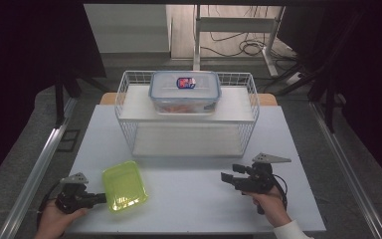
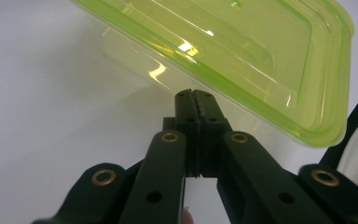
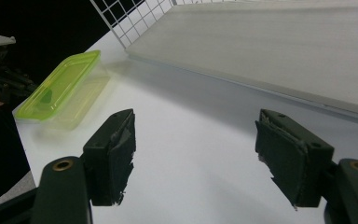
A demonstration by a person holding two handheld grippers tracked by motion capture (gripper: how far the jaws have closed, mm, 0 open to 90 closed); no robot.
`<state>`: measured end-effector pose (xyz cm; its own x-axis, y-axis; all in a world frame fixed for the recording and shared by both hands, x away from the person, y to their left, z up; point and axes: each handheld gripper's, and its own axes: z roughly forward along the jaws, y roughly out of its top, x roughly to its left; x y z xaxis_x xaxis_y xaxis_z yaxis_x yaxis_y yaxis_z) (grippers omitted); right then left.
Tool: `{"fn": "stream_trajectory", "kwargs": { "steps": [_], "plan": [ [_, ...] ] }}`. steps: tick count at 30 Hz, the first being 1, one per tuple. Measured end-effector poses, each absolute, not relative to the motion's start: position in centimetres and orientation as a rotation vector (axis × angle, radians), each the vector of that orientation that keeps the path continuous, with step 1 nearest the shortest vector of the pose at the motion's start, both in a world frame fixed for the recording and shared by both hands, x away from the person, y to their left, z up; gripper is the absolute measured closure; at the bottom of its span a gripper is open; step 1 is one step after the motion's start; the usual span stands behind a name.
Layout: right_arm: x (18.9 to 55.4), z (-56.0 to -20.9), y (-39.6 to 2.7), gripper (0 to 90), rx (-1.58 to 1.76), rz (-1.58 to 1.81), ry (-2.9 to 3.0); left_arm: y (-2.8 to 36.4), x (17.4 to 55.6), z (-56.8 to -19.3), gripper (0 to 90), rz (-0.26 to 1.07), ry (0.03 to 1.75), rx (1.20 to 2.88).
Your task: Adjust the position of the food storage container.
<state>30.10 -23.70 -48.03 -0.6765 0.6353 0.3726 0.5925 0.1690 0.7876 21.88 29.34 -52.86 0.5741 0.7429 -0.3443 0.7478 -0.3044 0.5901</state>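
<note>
- grey floor runs around a pale desk (image 1: 194, 199), with cables lying on it at the far end and dark space to either side.
- on the far half of the desk stands a white wire basket (image 1: 186, 113) with a white shelf board across its upper part and another board at its bottom.
- a clear lidded box (image 1: 184, 92) with a blue rim sits on the upper board, a red and blue label on its lid; something orange shows through its wall, too blurred to name.
- a lime-green translucent tray (image 1: 124, 185) lies at the near left of the desk, well apart from the basket; nothing can be seen in it.
- the left tongs (image 1: 99, 198) lie low at the near left edge, their tips at the tray's near left rim.
- in the left gripper view the left tongs' jaws are pressed together, tips meeting just under the tray's edge; whether the thin rim is caught between them cannot be told.
- the right tongs (image 1: 224, 178) are held in a hand above the near right of the desk, pointing left, well apart from the tray and the basket.
- in the right gripper view their jaws stand spread, with bare desk between the worn black pads (image 3: 121, 154), and the green tray lies farther off to the left by the basket's corner.
</note>
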Motion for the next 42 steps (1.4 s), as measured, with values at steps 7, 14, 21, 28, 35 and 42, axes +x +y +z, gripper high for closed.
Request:
{"fn": "stream_trajectory", "kwargs": {
  "steps": [7, 14, 21, 28, 35, 42],
  "plan": [
    [30.1, -48.0, -23.7, 28.8, 1.243, 1.561, 2.37, 27.4, 22.2, -52.8, 89.5, -0.023, 1.143, 2.107],
    [30.1, -48.0, -23.8, 28.8, 1.248, 1.565, 2.371, 26.0, 22.3, -52.8, 89.1, -0.033, 1.112, 2.126],
    [30.1, -47.9, -23.9, 28.8, 1.248, 1.569, 2.366, 29.3, 22.7, -52.3, 89.8, 0.046, 1.211, 2.069],
    [30.2, -48.0, -23.8, 28.8, 1.248, 1.564, 2.369, 32.0, 25.6, -51.0, 89.9, 0.102, 1.271, 1.985],
    [30.2, -48.0, -23.8, 28.8, 1.247, 1.563, 2.369, 31.1, 28.5, -50.5, 89.8, 0.099, 1.248, 1.983],
    [30.1, -47.9, -24.1, 28.8, 1.248, 1.566, 2.36, 30.7, 29.2, -50.6, 89.8, 0.087, 1.234, 1.991]
  ]
}}
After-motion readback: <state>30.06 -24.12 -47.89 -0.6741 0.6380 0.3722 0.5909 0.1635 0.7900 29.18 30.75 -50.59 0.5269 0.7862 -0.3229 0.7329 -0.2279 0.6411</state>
